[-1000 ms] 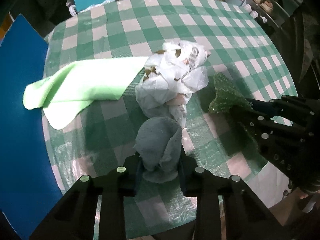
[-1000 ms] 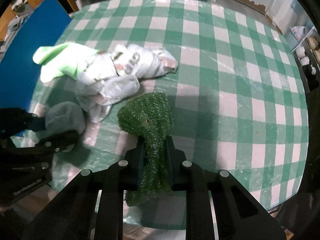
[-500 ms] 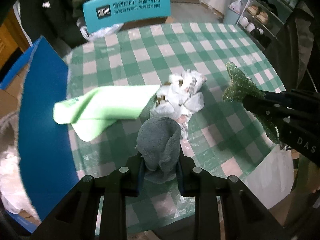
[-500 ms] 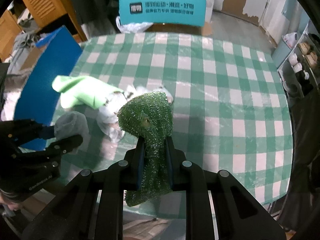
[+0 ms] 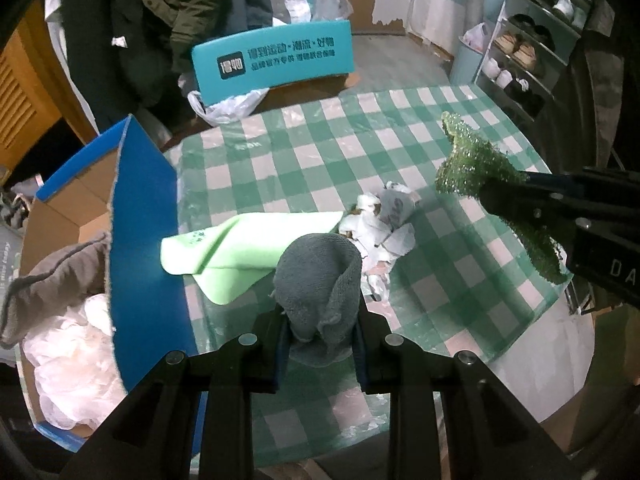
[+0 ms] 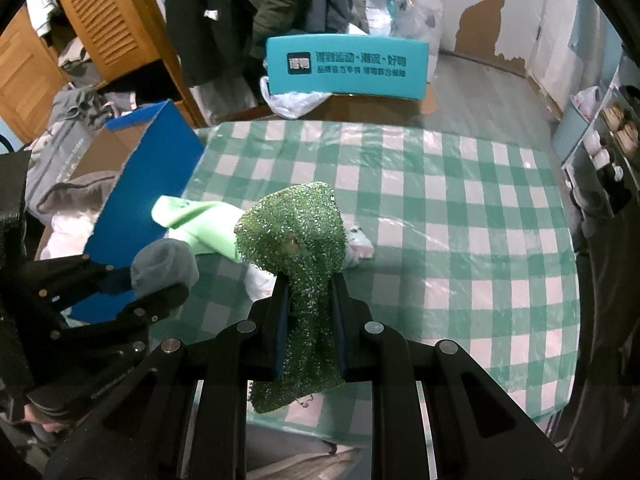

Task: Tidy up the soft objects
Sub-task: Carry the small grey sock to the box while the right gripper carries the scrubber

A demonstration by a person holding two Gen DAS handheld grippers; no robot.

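My left gripper (image 5: 320, 322) is shut on a bunched grey cloth (image 5: 318, 276), held well above the checked table (image 5: 400, 152). My right gripper (image 6: 308, 300) is shut on a dark green glittery scrubbing cloth (image 6: 294, 236), also lifted off the table. Each gripper shows in the other's view: the right gripper (image 5: 516, 192) with the green cloth (image 5: 472, 168) at the right, the left gripper (image 6: 154, 286) with the grey cloth (image 6: 164, 266) at the left. On the table lie a light green cloth (image 5: 240, 244) and a crumpled white plastic bag (image 5: 384, 216).
An open blue cardboard box (image 5: 136, 240) stands left of the table, holding a grey cloth (image 5: 60, 272) and white plastic (image 5: 76, 364). A teal chair back (image 5: 272, 62) with a white bag is behind the table. Shoe shelves (image 5: 528, 40) stand at the right.
Both grippers have risen with their cloths, so the table looks smaller and the blue box's inside and the room behind have come into view. The light green cloth and plastic bag have stayed put.
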